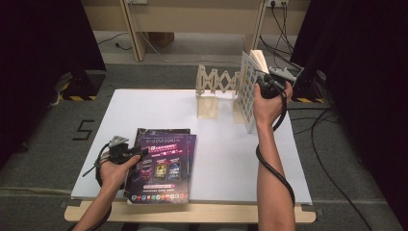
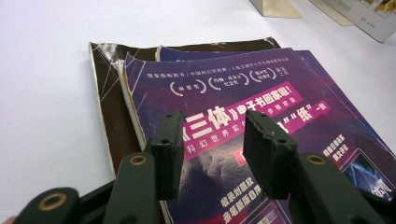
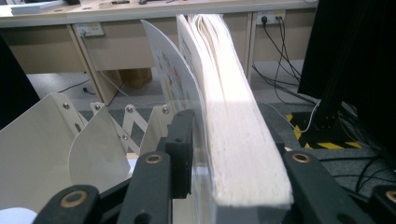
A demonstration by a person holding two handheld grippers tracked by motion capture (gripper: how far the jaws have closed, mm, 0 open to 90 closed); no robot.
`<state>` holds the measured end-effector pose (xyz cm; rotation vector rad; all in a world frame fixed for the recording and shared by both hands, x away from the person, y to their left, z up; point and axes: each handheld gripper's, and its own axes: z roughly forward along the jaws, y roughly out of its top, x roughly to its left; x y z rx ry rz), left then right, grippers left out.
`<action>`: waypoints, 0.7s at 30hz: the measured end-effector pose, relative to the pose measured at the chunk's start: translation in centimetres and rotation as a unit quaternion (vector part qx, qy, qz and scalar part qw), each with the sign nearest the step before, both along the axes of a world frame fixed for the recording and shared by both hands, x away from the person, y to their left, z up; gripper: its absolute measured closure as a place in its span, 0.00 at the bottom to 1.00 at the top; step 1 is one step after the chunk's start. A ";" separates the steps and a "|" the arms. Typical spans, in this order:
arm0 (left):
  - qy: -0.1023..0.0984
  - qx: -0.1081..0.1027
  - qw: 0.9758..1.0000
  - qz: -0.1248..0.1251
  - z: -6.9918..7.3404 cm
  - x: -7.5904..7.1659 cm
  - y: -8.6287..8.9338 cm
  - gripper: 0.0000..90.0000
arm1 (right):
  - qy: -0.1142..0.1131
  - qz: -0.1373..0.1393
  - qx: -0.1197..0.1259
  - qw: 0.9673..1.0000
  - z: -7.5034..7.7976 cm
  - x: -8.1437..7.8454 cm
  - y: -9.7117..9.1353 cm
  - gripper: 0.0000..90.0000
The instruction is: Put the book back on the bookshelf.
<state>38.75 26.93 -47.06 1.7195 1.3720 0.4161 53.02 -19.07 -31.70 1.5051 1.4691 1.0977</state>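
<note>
my right gripper [image 3: 229, 140] straddles the book [image 3: 238, 140] at the table's two o'clock, grip loosened; thick, floppy, so hold near the spine. left gripper [image 2: 212, 140] gapes over magazines [image 2: 261, 121].

Right gripper [image 3: 231, 154] right jaw hidden behind book [image 3: 243, 140]; pad contact cannot tell. Stack [image 2: 243, 116] near end cut off. Lowest cover [image 2: 109, 107] mostly covered.
</note>
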 end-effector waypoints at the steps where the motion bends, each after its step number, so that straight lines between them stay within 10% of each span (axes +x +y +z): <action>1: 0.000 0.000 1.000 0.000 0.0 0.0 0.0 0.64 | -0.002 0.001 0.000 1.000 0.0 -0.1 -0.1 0.73; 21: -0.001 0.002 1.000 0.000 0.1 -0.1 -0.1 0.62 | -0.008 0.013 0.020 1.000 0.2 -1.9 -0.6 0.65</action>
